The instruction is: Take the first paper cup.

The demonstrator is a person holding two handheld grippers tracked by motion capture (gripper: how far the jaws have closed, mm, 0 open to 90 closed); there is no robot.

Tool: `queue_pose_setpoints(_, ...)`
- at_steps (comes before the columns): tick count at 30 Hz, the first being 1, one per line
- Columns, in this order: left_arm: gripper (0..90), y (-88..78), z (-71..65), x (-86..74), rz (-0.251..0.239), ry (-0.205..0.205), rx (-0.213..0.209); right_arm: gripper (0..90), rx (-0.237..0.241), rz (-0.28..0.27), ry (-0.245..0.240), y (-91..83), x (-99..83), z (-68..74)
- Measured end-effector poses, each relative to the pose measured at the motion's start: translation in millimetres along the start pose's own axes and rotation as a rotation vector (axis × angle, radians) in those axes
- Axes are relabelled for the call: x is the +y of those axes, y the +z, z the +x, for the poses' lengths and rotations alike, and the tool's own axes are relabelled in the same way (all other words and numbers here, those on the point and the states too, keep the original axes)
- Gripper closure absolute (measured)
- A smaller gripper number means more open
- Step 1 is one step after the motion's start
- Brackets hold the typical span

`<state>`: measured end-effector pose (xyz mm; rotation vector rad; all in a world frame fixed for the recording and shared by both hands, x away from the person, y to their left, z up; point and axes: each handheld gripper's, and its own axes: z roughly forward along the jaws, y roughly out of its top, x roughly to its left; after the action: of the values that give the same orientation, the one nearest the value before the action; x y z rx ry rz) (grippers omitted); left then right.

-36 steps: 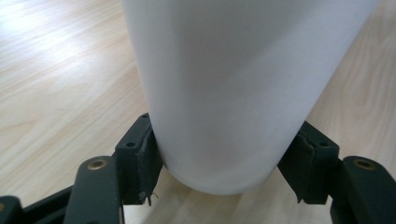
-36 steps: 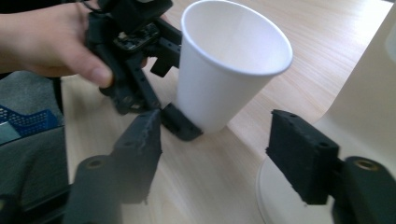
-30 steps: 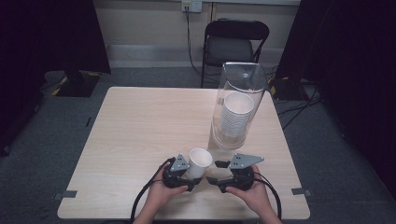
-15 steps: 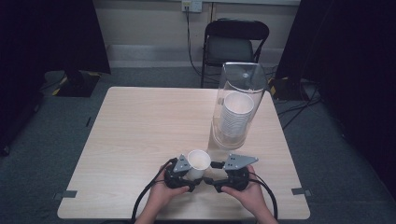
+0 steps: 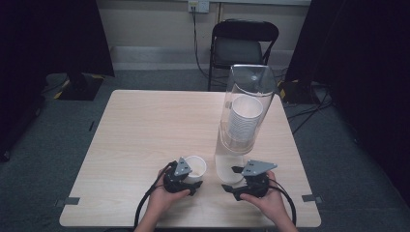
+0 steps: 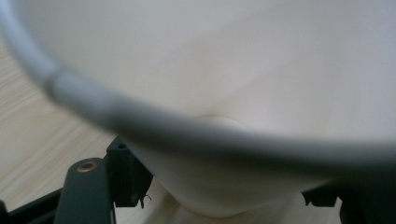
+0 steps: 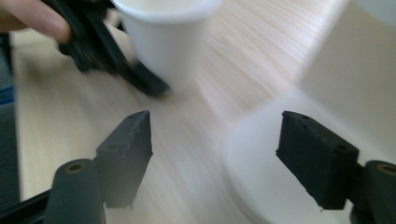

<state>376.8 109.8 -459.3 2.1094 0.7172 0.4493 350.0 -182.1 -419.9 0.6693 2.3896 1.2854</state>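
One pale wood table; left tool grips cup (right tool gapes, empty).

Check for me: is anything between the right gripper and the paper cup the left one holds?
Nothing visible. The right gripper is open, with bare table between it and the paper cup; the dispenser base sits off to its side.

No text, label, brand, number or sign could be read on the paper cup, the clear cup dispenser, the grippers or the wooden table.
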Motion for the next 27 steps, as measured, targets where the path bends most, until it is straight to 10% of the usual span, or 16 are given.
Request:
queue_pose_setpoints(12, 30.9, 4.5, 44.3, -4.3, -0.016, -0.130, 0.134, 14.1, -0.221, 0.123, 0.066, -12.3, -35.7, -36.4)
queue_pose_setpoints(18, 30.5, 5.4, 56.9, -3.7, -0.009, -0.190, 0.166, 14.1, -0.222, 0.191, 0.068, -8.6, -41.0, -40.3)
queue_pose_setpoints(27, 17.9, -1.2, 48.6, -8.1, 0.061, -0.141, 0.163, 13.8, -0.199, 0.191, 0.120, -6.2, -52.4, -45.1)
